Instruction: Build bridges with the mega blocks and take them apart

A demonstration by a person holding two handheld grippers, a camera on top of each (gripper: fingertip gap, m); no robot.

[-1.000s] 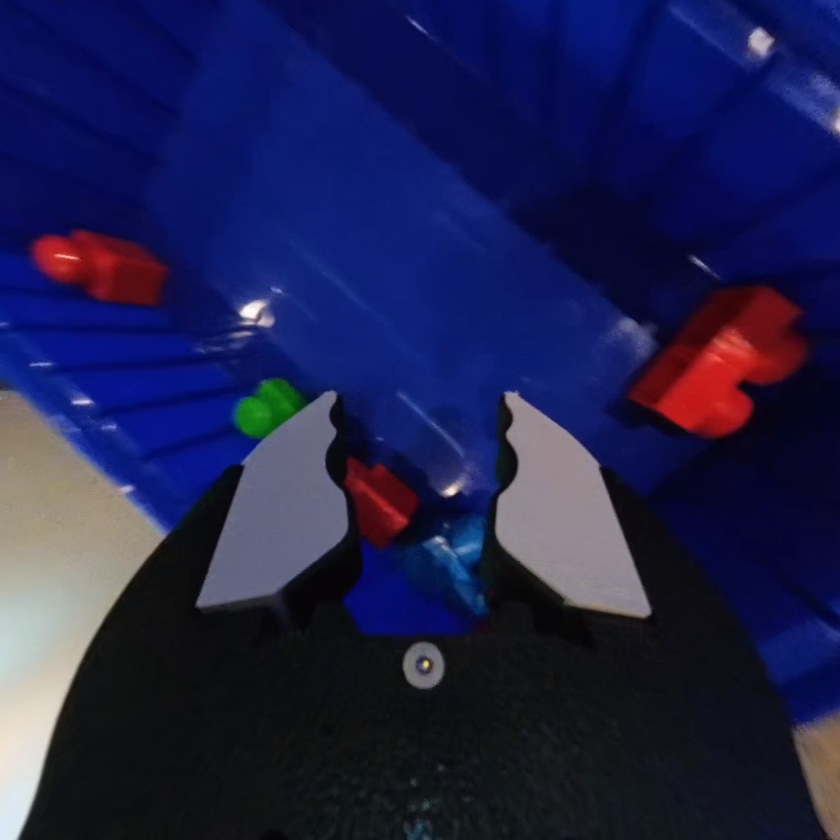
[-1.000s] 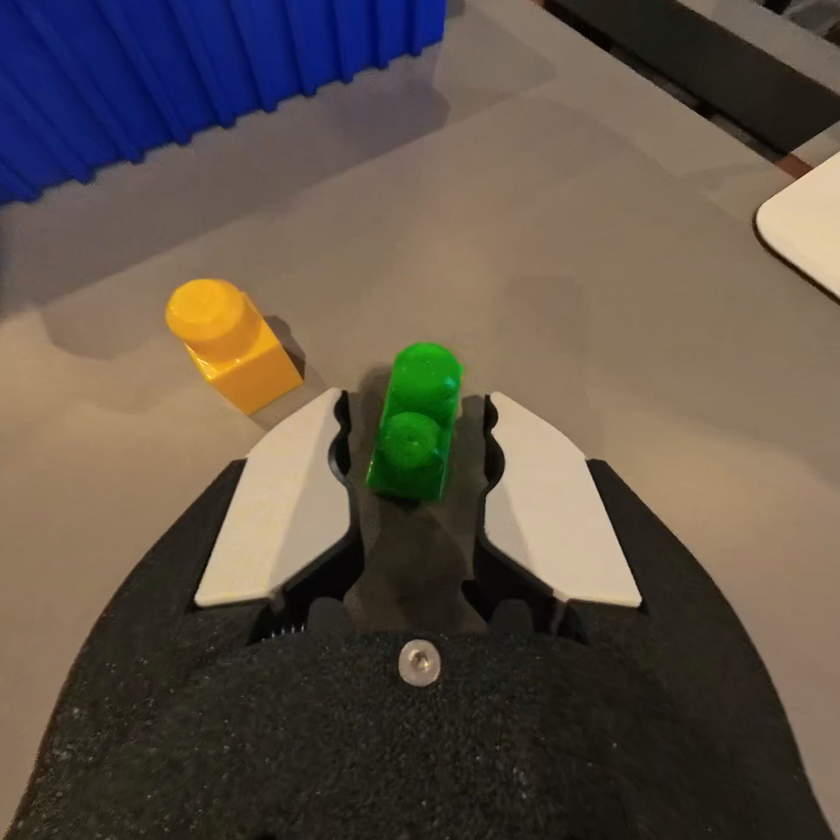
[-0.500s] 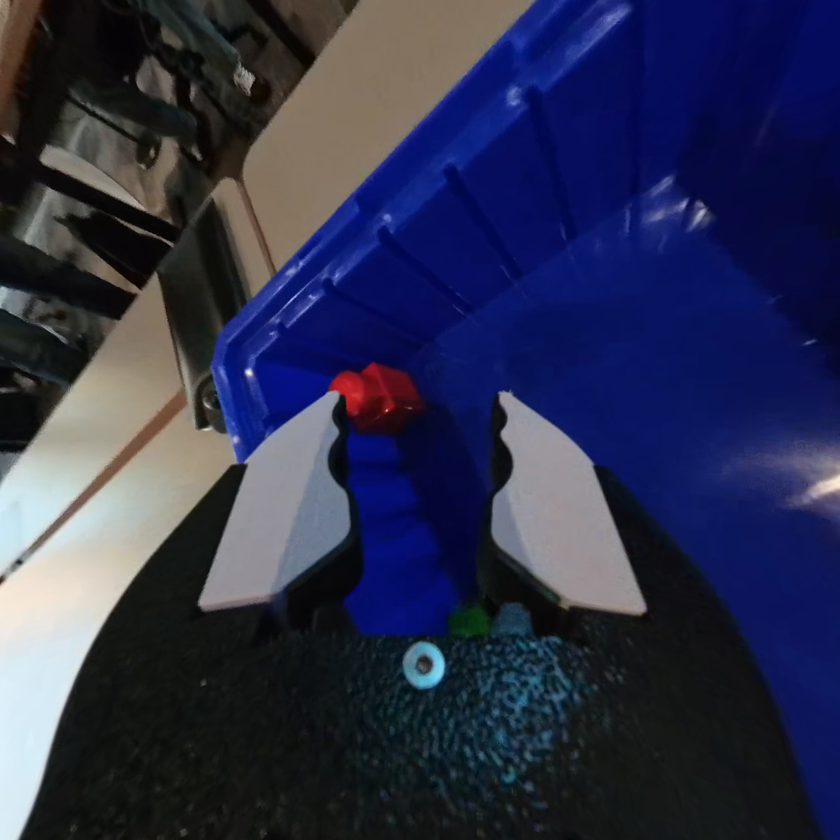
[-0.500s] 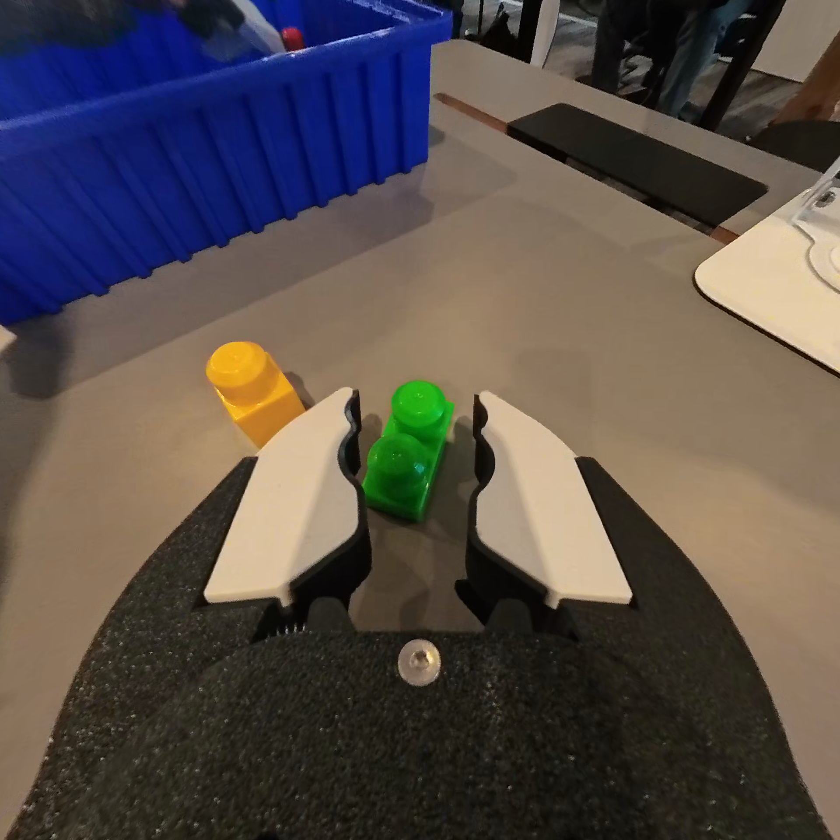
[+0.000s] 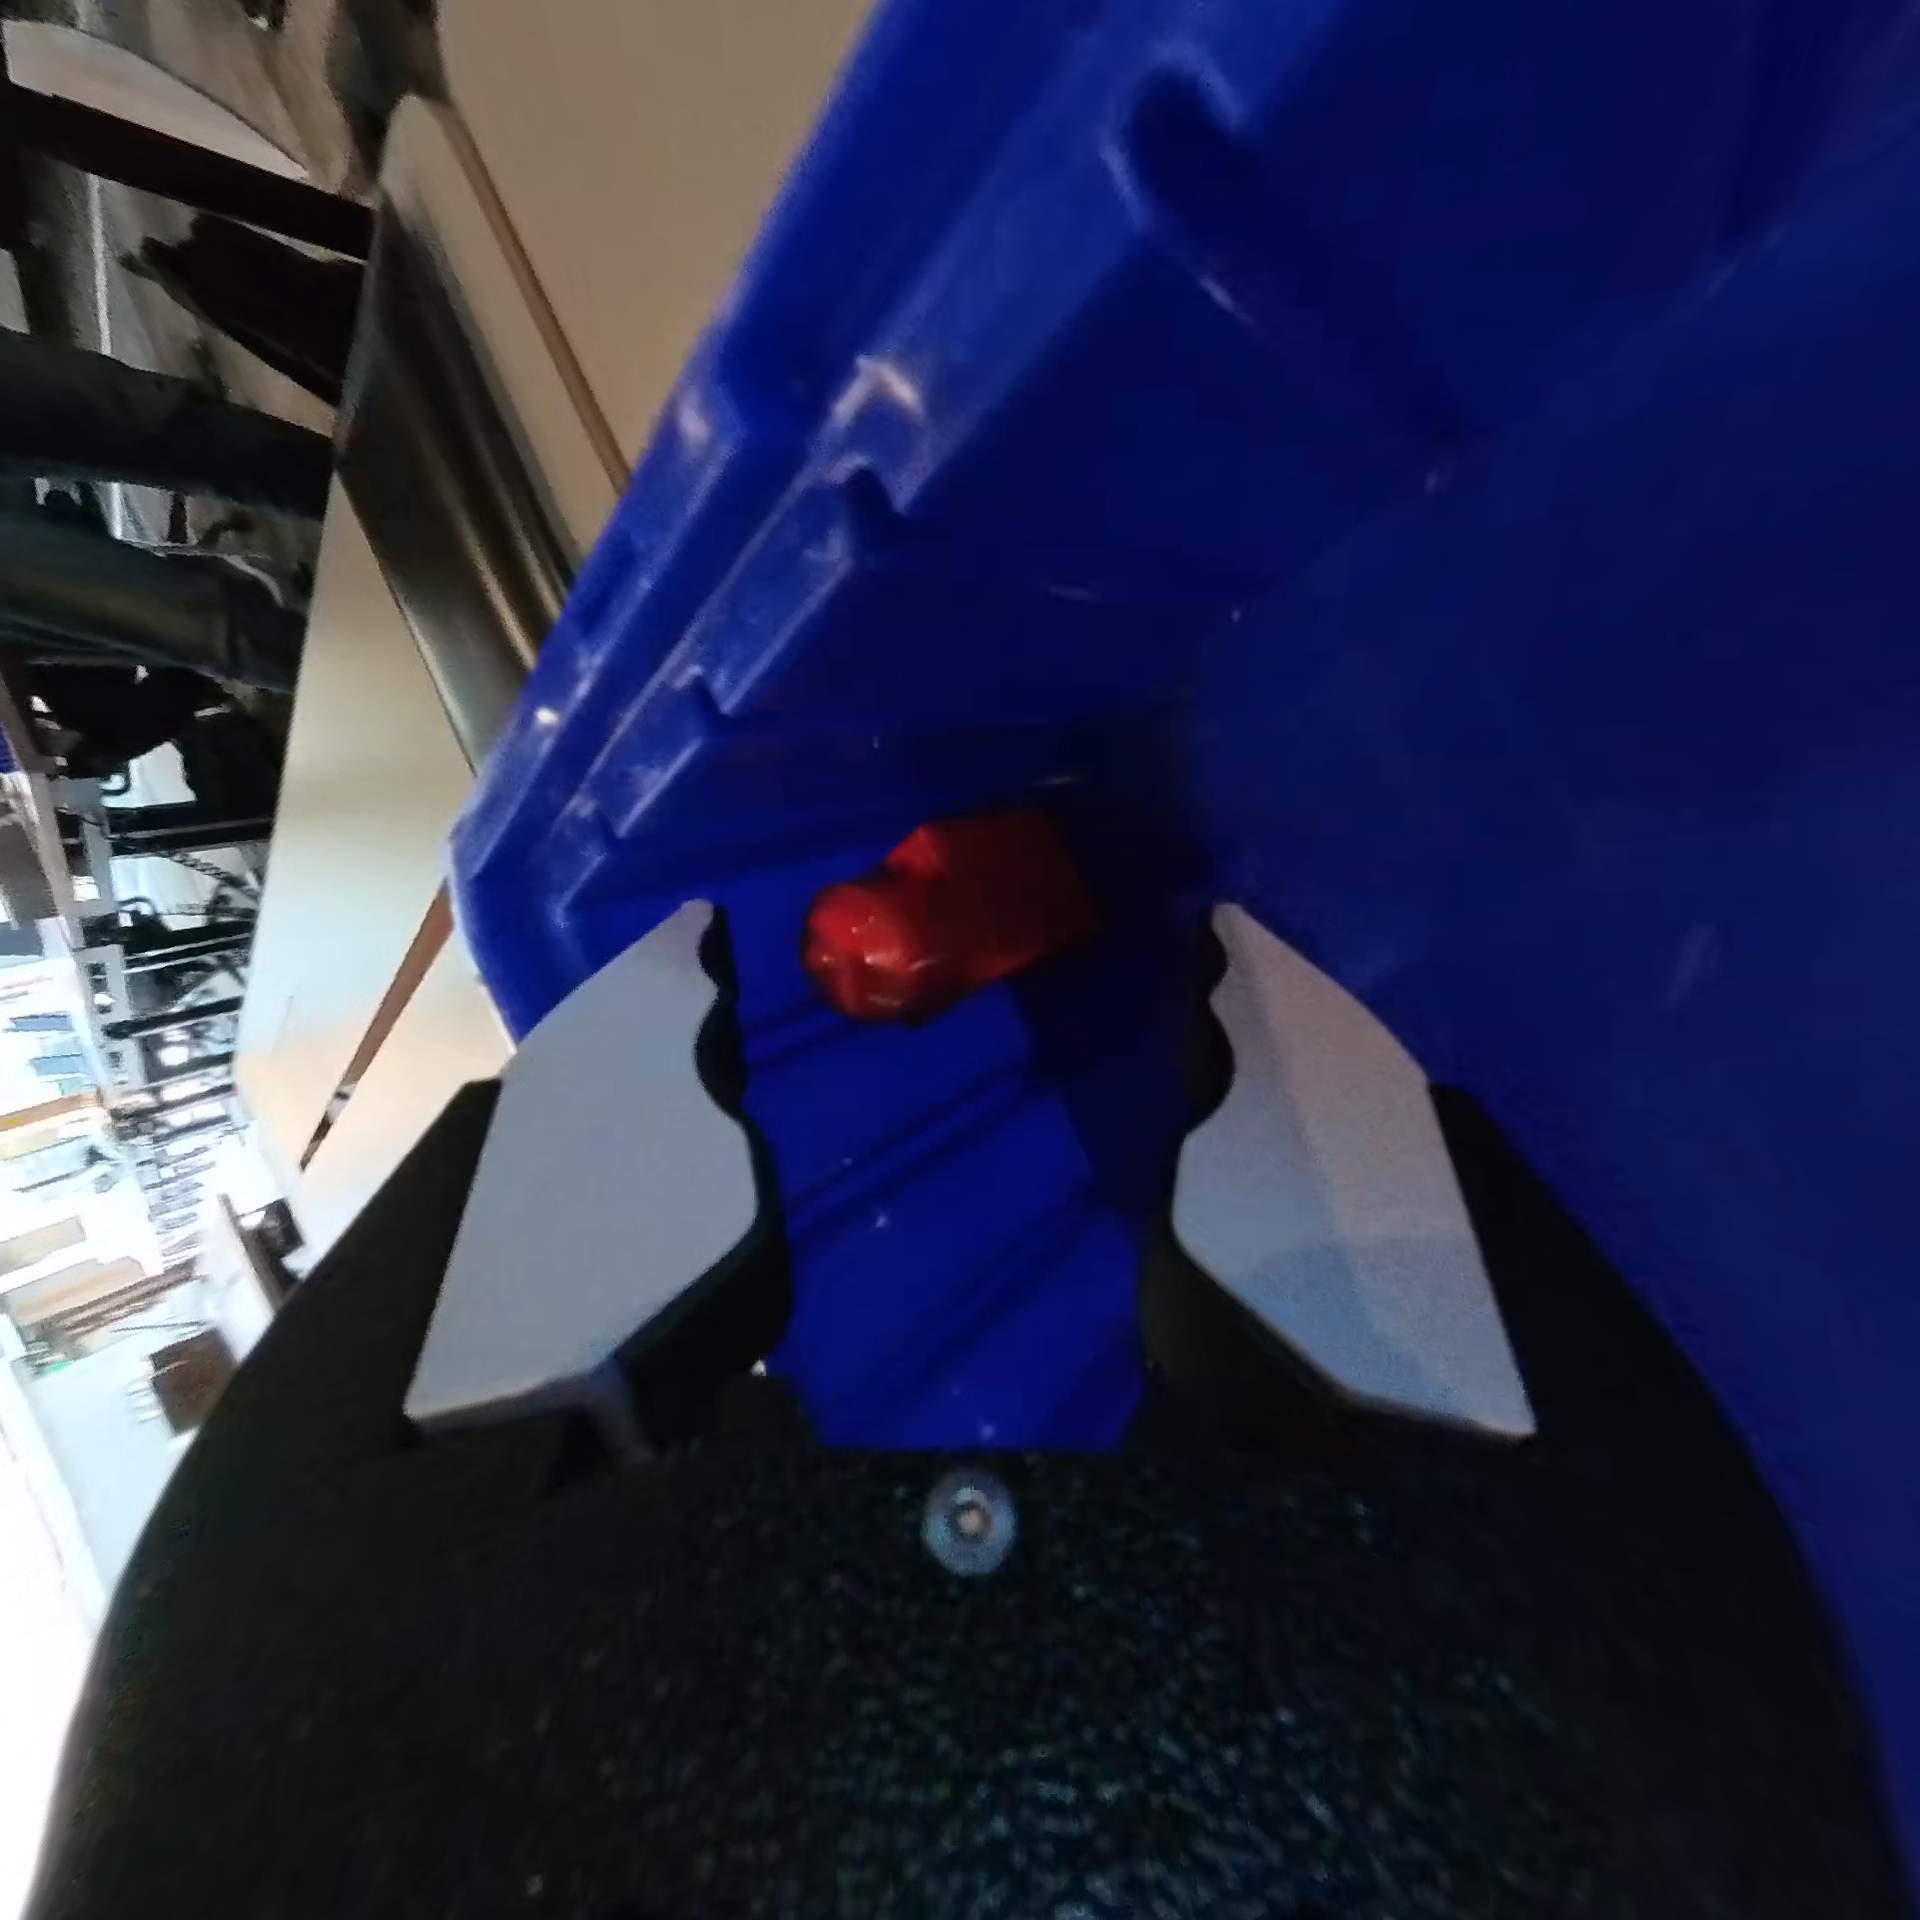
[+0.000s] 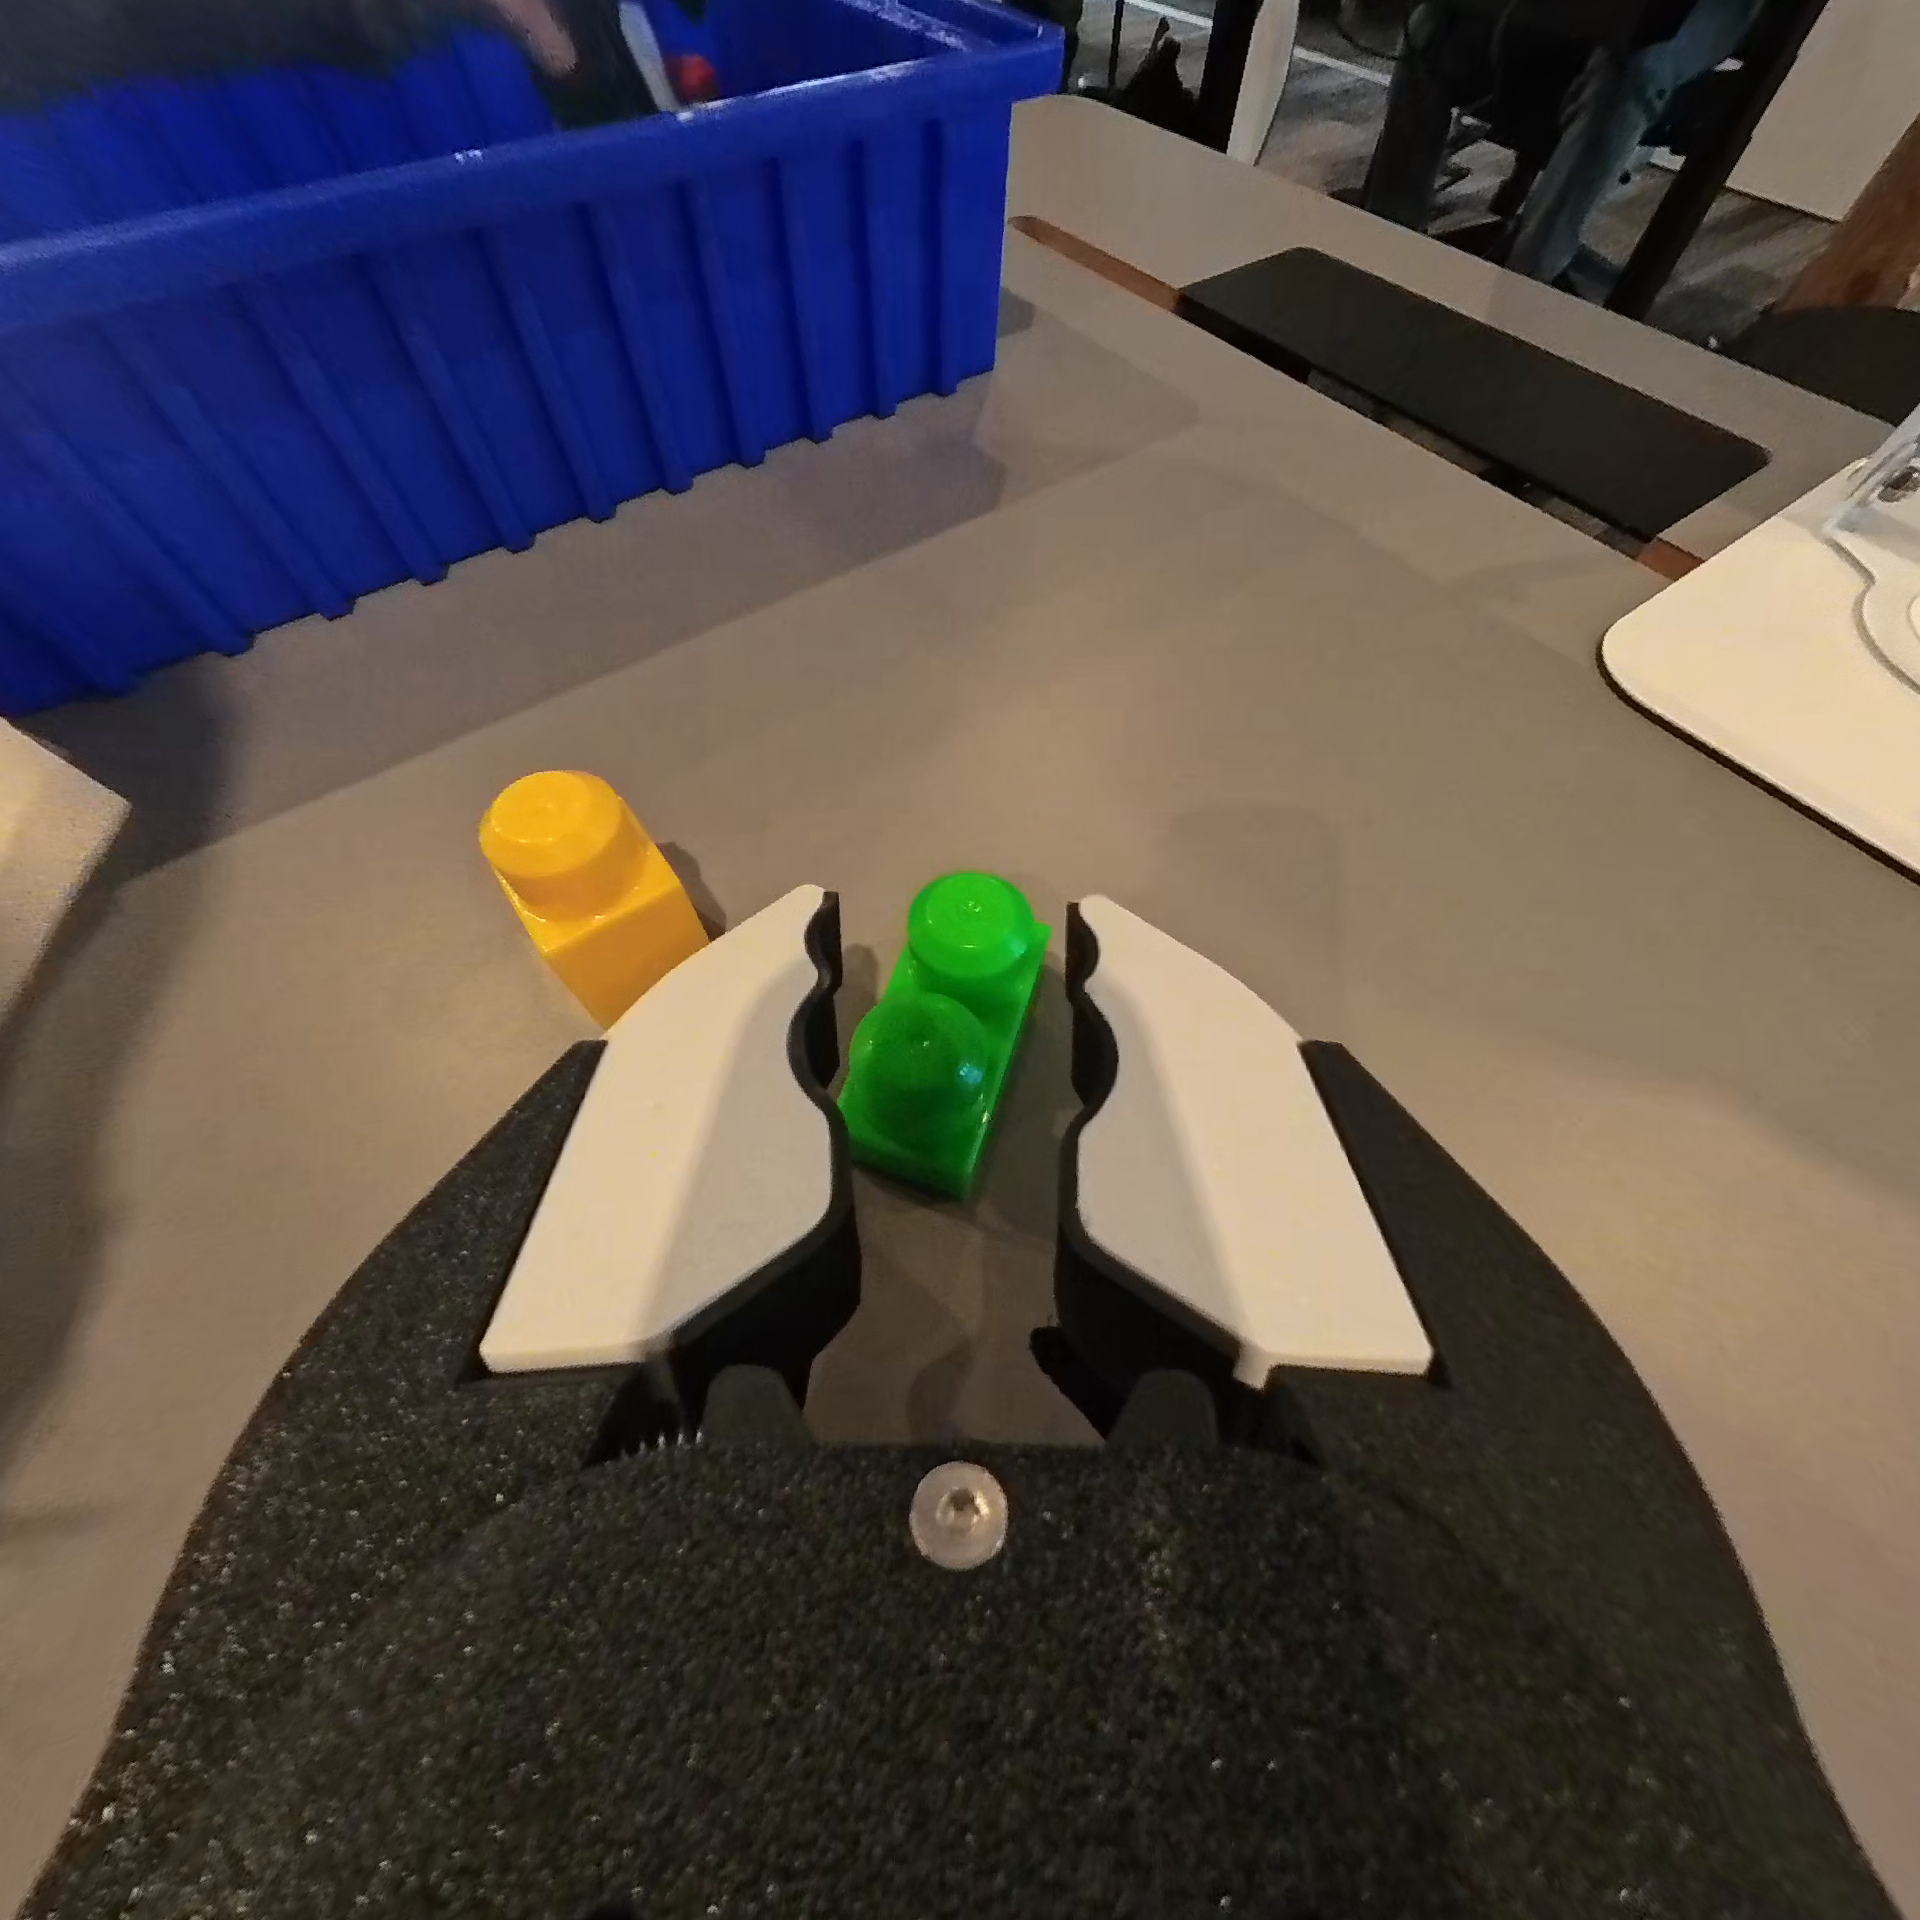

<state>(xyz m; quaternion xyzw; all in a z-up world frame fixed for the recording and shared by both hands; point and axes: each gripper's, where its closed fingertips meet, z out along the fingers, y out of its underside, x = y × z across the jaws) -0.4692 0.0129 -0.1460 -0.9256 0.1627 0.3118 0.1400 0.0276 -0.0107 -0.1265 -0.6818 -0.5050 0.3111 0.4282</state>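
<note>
In the left wrist view my left gripper [image 5: 961,935] is inside the blue bin [image 5: 1455,520], with its fingers wide open. A red block [image 5: 935,925] lies in the bin's corner just beyond the fingertips, and nothing is in the grasp. In the right wrist view my right gripper [image 6: 951,904] is low over the grey table [image 6: 1247,675]. A green two-stud block [image 6: 935,1049] lies on the table between its fingers. A sliver of space shows on each side, so the pads do not press on it. A yellow one-stud block [image 6: 582,904] stands just left of the left finger.
The blue bin [image 6: 468,364] stands at the table's back left in the right wrist view. A white board [image 6: 1766,644] lies at the right, a black pad [image 6: 1455,364] at the back right, and a pale object [image 6: 42,831] at the left edge. The grippers' ends are close to 50 centimetres from one another.
The left gripper swung through the bin toward the red block in the corner and its fingers spread wider. The right gripper's fingers narrowed around the green block, which stayed on the table.
</note>
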